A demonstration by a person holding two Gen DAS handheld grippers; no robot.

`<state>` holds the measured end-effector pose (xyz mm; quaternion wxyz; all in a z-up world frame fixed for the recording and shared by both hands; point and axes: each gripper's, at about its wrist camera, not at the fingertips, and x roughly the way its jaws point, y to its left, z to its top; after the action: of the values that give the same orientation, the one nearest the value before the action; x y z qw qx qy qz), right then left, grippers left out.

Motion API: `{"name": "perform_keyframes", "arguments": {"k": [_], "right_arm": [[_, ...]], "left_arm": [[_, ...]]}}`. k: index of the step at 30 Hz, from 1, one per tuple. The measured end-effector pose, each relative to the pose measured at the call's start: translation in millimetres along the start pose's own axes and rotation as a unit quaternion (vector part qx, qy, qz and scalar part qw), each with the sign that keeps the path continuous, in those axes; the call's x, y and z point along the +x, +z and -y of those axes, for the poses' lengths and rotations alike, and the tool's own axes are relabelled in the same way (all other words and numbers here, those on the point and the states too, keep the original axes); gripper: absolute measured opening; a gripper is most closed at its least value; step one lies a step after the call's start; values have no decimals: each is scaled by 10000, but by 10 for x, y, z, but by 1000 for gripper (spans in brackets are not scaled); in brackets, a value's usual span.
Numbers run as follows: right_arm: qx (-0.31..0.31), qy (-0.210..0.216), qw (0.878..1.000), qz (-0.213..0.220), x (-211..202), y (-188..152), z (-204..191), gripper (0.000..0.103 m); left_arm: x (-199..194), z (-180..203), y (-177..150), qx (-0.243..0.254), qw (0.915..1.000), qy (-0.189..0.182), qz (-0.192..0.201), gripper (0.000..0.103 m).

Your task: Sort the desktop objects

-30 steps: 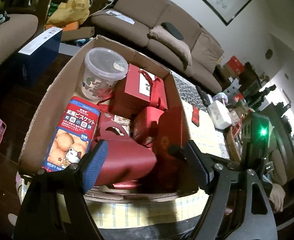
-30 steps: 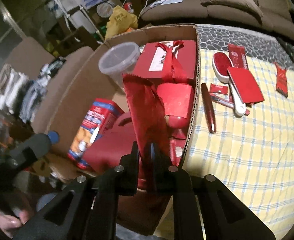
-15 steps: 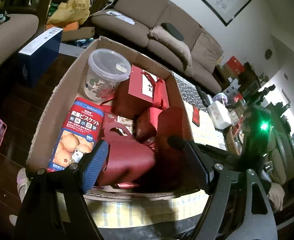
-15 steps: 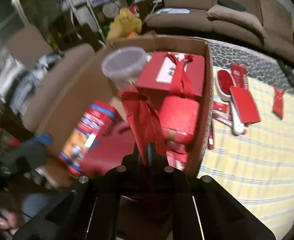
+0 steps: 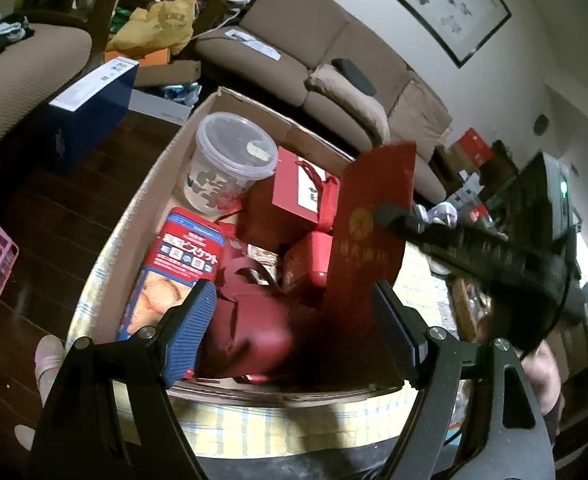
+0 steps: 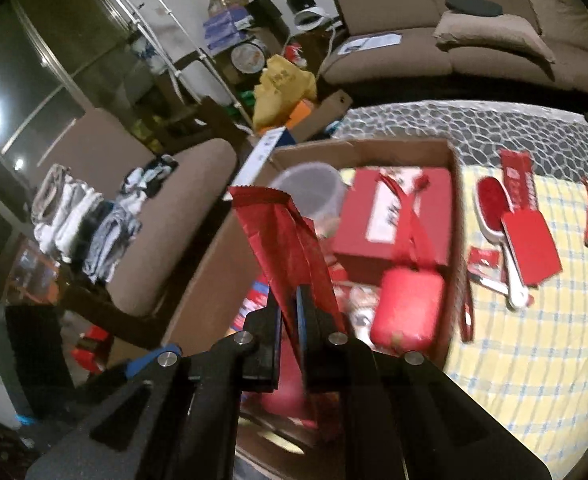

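Ahead of the left wrist camera, the left gripper (image 5: 294, 320) hangs over the near end of the cardboard box (image 5: 141, 216) with its jaws spread and nothing between them. Below it lie a dark red bag (image 5: 249, 332), a biscuit packet (image 5: 173, 264), a clear plastic tub (image 5: 229, 160) and a red gift box (image 5: 298, 192). A red envelope (image 5: 374, 232) stands upright over the right side of the box, pinched by the right gripper (image 5: 390, 216), which reaches in from the right.

From the right wrist camera, the right gripper (image 6: 297, 312) has its jaws pressed together on the lower part of the red envelope (image 6: 281, 236), held above the box (image 6: 456, 216). Right of the box, a red brush (image 6: 494, 208) and red packets (image 6: 516, 176) lie on the checked tablecloth (image 6: 534, 352).
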<state>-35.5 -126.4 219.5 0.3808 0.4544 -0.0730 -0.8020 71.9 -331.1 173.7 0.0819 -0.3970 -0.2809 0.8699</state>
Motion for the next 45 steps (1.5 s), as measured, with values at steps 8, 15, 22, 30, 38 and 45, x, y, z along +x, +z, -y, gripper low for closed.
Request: {"name": "perform_keyframes", "arguments": {"k": [8,15,22,30,38,45], "right_arm": [[149,-115,9993,-319,459,184,-6,6],[326,-511,9963,-603,593,-56,238,9],[166,-593,9967,-528,443,-85,259,14],[-59,-774,9956,-516,331,-204,197,35],[-296,-1274,9908,-343,181,-295,190,66],[-411,-1480,9877,-281,58,-382,219,85]], "left_arm": [[-35,-134,41,-86,9999,139,47,77],[8,-253,35,-177,9997,187,20,77],[80,-190,-11,-93,9997,191,-80,79],[129,-15,-43,107,9994,283,-151,91],[141,98,-49,319,9980,514,-171,103],[140,109,-60,405,9969,656,-166,103]]}}
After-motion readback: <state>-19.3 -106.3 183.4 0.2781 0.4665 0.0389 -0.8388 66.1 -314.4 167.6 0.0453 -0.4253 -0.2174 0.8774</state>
